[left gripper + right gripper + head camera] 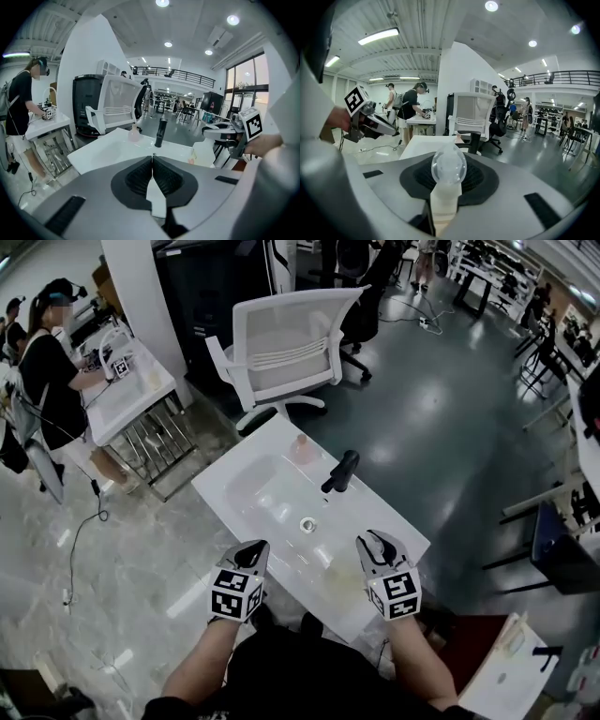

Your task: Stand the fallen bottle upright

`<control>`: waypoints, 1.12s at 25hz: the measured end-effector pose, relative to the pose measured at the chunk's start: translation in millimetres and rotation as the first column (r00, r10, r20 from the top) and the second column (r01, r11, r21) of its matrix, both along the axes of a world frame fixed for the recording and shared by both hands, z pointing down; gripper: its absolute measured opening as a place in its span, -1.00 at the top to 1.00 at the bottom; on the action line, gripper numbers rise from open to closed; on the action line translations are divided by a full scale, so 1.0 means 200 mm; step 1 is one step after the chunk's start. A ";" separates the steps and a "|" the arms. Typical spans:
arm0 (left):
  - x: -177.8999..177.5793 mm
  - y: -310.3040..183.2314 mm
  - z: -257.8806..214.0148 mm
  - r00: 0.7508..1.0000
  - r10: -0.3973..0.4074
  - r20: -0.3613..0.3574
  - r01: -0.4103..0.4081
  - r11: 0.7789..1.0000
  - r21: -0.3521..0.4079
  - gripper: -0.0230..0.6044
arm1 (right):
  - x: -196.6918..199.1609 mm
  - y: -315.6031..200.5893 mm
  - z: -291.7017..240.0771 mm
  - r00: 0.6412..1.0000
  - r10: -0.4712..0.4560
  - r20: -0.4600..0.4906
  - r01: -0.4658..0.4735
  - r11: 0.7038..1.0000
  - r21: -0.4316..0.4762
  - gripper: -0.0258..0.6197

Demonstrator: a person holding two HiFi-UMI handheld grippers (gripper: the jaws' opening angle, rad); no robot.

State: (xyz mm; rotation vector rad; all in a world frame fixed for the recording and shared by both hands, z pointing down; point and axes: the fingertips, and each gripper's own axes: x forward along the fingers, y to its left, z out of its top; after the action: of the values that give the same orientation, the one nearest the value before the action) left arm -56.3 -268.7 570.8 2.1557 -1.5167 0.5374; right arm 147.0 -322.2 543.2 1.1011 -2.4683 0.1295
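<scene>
Right gripper [373,542]: jaws are clamping the pale bottle [446,199], holding it over the near edge of the white basin top [246,486]. Left gripper [153,159]: closed, empty. Risk: bottle is likely toppling again if released tilted on the glossy surface.

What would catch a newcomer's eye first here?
A white sink with a black faucet fills the middle of the head view. Over its near edge the right gripper clasps a pale bottle with a clear cap, while the left gripper is shut and empty. A small pink bottle stands at the sink's far edge.
</scene>
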 end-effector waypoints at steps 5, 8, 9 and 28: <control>0.22 -0.06 -0.03 0.997 0.076 -0.002 -0.076 0.997 0.021 0.87 | 0.16 0.02 -0.18 0.998 0.045 0.046 -0.048 0.997 0.063 0.60; 0.32 -0.07 -0.03 0.994 0.108 -0.006 -0.108 0.994 0.027 0.87 | 0.27 -0.01 -0.31 0.993 0.078 0.087 -0.085 0.993 0.087 0.60; 0.34 -0.07 -0.04 0.993 0.118 -0.007 -0.118 0.993 0.028 0.87 | 0.31 -0.02 -0.34 0.991 0.089 0.098 -0.098 0.991 0.093 0.60; 0.59 -0.11 -0.06 0.981 0.194 0.008 -0.194 0.981 0.031 0.87 | 0.87 -0.06 -0.43 0.953 0.282 0.112 -0.296 0.945 0.139 0.61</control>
State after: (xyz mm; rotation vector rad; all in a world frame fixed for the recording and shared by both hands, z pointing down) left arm 61.9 -290.4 559.7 2.3434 -1.3331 0.5868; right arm 320.0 -334.7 456.3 1.5547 -2.4128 0.0774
